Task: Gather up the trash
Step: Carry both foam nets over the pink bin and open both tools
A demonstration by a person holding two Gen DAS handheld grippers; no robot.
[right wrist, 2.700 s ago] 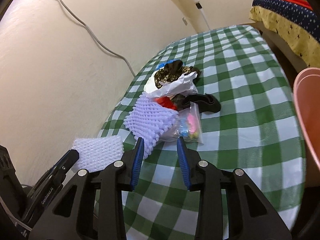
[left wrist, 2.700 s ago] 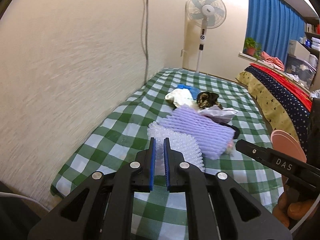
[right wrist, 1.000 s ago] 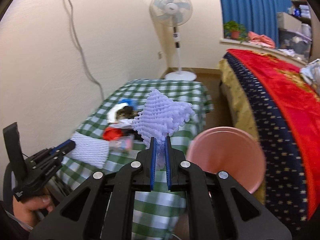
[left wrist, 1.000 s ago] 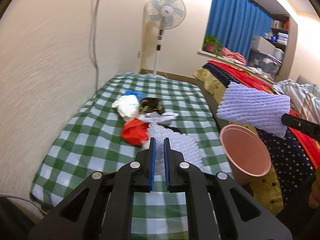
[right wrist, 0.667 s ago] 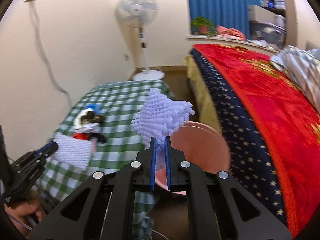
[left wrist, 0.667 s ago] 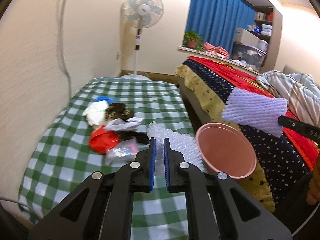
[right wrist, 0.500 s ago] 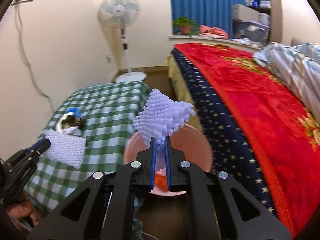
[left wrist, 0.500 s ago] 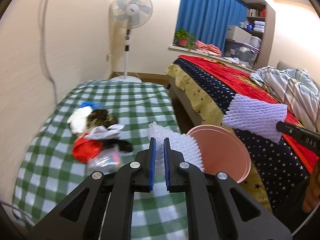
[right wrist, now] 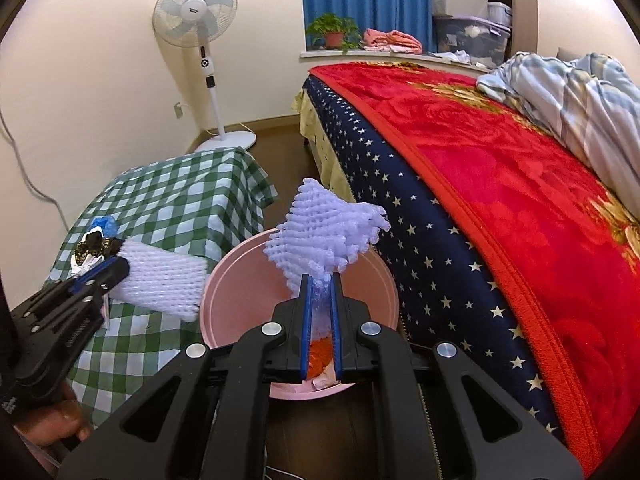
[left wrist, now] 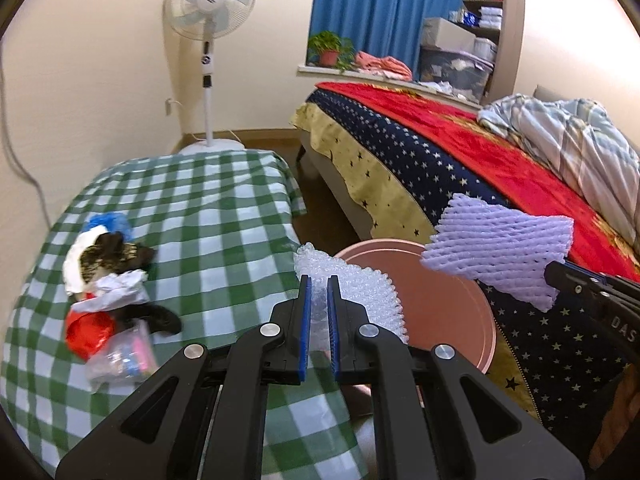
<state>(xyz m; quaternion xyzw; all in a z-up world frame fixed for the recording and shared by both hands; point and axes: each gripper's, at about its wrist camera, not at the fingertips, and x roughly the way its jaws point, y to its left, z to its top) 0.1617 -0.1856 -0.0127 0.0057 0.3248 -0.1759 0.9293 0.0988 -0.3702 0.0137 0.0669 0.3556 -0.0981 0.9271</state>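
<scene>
table [left wrist: 208,216]: under a green check cloth, ahead of me on my left
trash pile [left wrist: 108,276]: on the cloth at the table's left side; blue scrap, white and dark wrappers, red bag, clear bag nearest me
bin [right wrist: 240,304]: pink, on the floor just beside the table's right edge; orange scrap inside
floor [right wrist: 280,128]: brown, between table and bed
bed [right wrist: 500,184]: right of the table, red blanket, striped quilt on top
fan [left wrist: 208,40]: stands on the floor beyond the table's far end

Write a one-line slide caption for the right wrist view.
Right tongs hold purple foam netting above pink bin; left tongs bring white netting.
</scene>
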